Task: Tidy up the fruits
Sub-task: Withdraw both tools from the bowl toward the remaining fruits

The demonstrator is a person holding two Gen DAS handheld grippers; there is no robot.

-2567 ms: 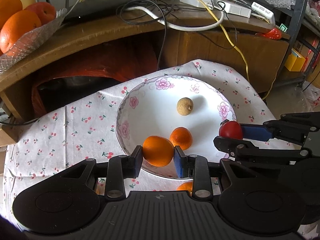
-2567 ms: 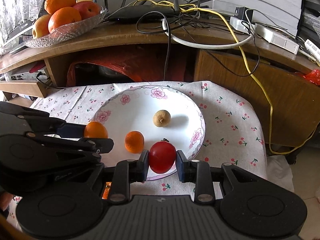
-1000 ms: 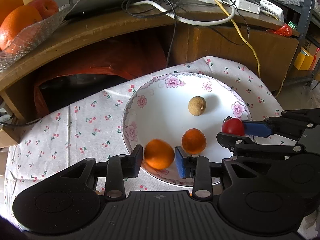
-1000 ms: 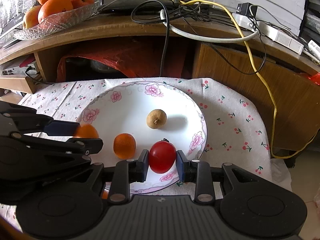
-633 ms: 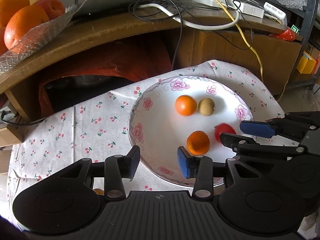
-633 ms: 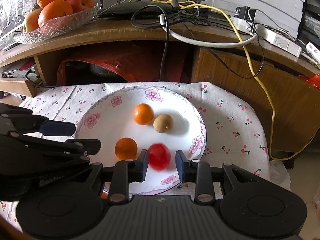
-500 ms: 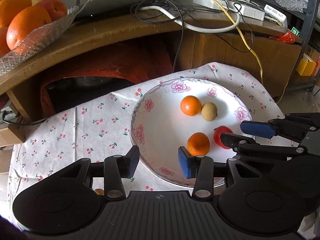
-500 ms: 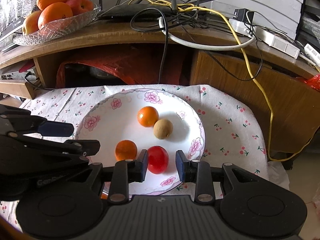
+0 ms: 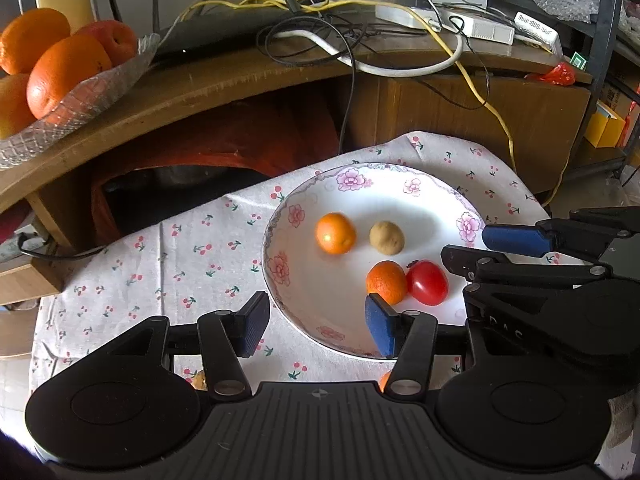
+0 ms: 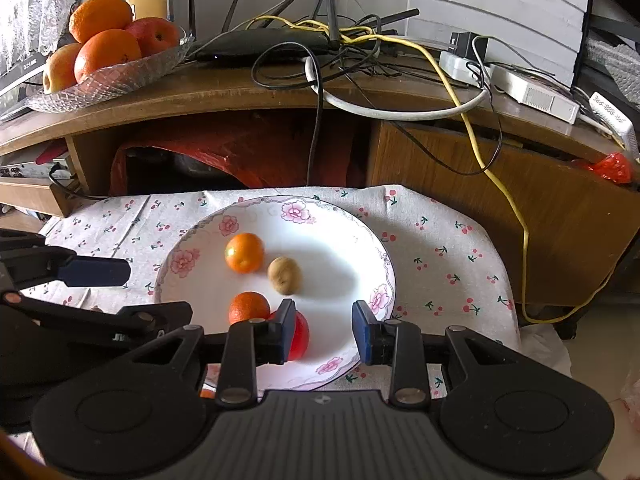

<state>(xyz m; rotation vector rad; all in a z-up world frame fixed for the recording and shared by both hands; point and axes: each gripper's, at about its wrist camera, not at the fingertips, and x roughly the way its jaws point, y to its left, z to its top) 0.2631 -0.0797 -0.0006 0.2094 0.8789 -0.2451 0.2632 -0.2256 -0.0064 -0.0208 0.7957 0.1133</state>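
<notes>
Left gripper point(image 9: 316, 322): jaws wide apart, nothing between them, poised over the near-left rim of the plate.
Right gripper point(image 10: 322, 326): jaws spread and empty; its left finger stands just in front of the tomato.
Stray fruit point(image 9: 199, 380): a bit of orange peeks out under the left gripper's body on the cloth; what it is cannot be told.
Tomato point(image 9: 427, 282): lies free on the plate's near-right part, touching the near orange.
Near orange point(image 9: 386, 277): on the plate, beside the tomato.
Brown fruit point(image 10: 284, 275): small and round, near the plate's middle.
Far orange point(image 10: 245, 252): just beside the brown fruit, on its left.
Plate point(image 10: 320, 216): white with pink flowers, on the cherry-print cloth point(image 10: 440, 256).
Far bowl point(image 10: 116, 68): glass, heaped with big fruit on the wooden shelf, well apart.
Step in hand: release looks done; four fruits sit on the plate and both grippers are free.
Next move: likely pull both grippers back clear of the rim, then reach down for whatever lies on the cloth near the left gripper, without nudging the plate.
</notes>
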